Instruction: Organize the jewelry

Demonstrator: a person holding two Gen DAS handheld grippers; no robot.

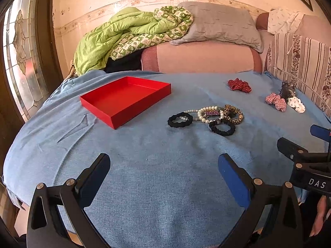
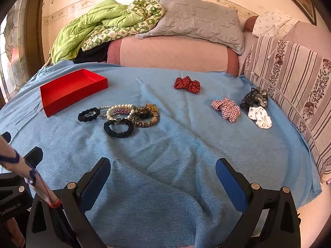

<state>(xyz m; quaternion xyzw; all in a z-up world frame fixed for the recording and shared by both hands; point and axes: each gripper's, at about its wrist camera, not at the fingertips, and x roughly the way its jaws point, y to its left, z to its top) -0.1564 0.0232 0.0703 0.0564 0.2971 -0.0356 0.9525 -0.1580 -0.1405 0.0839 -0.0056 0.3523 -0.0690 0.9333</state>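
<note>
An empty red tray (image 1: 115, 111) (image 2: 53, 107) lies on the blue blanket (image 1: 157, 165) (image 2: 165, 144). Right of it is a pile: a pearl necklace (image 1: 204, 111) (image 2: 119, 107), two black scrunchies (image 1: 179, 119) (image 2: 118, 128), a leopard scrunchie (image 1: 234, 112) (image 2: 145, 116). Farther right lie a red dotted scrunchie (image 1: 239, 85) (image 2: 187, 84), a checked one (image 1: 276, 101) (image 2: 226, 107), a white one (image 1: 296, 104) (image 2: 260, 117) and a dark one (image 2: 254, 98). My left gripper (image 1: 164, 165) and right gripper (image 2: 162, 170) are open and empty, hovering near the blanket's front, well short of the pile.
A green quilt (image 1: 124, 35) and a grey pillow (image 1: 219, 24) lie on the pink cushion behind. A striped cushion (image 2: 289, 86) borders the right side. A stained-glass door (image 1: 20, 51) stands at the left. The right gripper shows at the left wrist view's right edge (image 1: 304, 157).
</note>
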